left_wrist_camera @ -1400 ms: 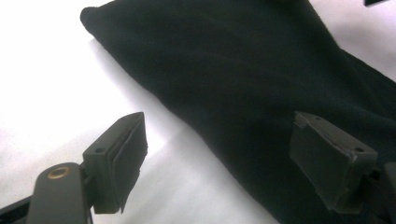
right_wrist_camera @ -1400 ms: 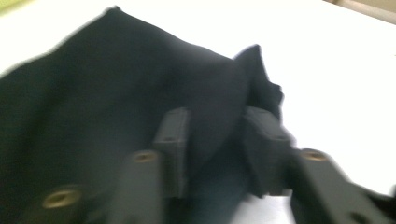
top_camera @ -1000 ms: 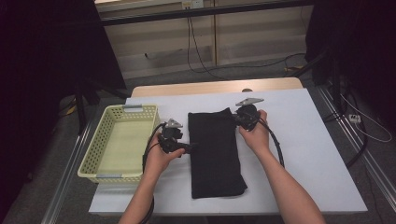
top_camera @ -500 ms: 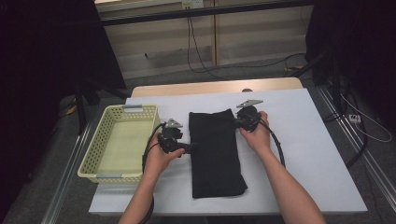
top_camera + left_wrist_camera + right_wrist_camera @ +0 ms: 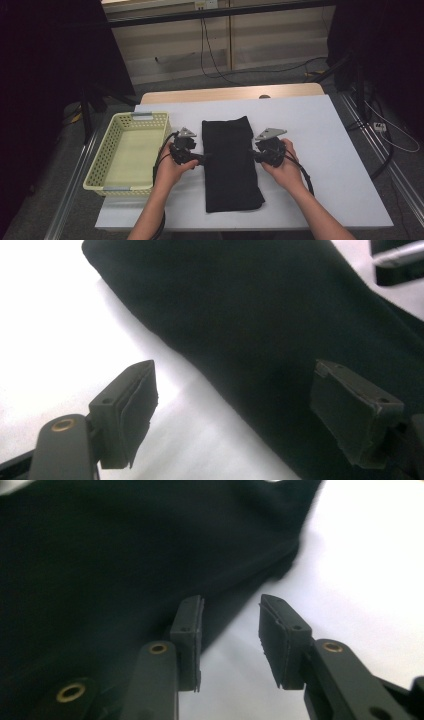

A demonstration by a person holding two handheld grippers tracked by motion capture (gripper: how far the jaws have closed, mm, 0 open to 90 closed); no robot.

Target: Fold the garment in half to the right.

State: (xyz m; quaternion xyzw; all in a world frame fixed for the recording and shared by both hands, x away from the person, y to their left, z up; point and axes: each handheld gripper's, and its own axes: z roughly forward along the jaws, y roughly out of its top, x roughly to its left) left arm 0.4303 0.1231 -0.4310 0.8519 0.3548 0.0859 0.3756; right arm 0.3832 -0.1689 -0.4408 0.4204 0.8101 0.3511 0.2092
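Note:
A black cloth (image 5: 230, 165) lies folded in a long strip on the white table (image 5: 330, 150). My left gripper (image 5: 202, 158) is at the strip's left edge, about halfway along. In the left gripper view the left gripper (image 5: 235, 410) stands wide open, one pad over the bare table and the other over the cloth (image 5: 260, 315). My right gripper (image 5: 254, 156) is at the strip's right edge, opposite the left one. In the right gripper view the right gripper (image 5: 230, 625) is open with a narrower gap, straddling the edge of the cloth (image 5: 100, 555), with nothing pinched.
A pale yellow mesh basket (image 5: 120, 190) stands empty on the table's left part, just beyond my left hand. Bare white table stretches to the right of the cloth. Cables run across the floor behind the table, and metal rails flank it.
My right gripper has slid from the cloth's far right corner toward me along the right edge to its middle. The left gripper has hardly moved.

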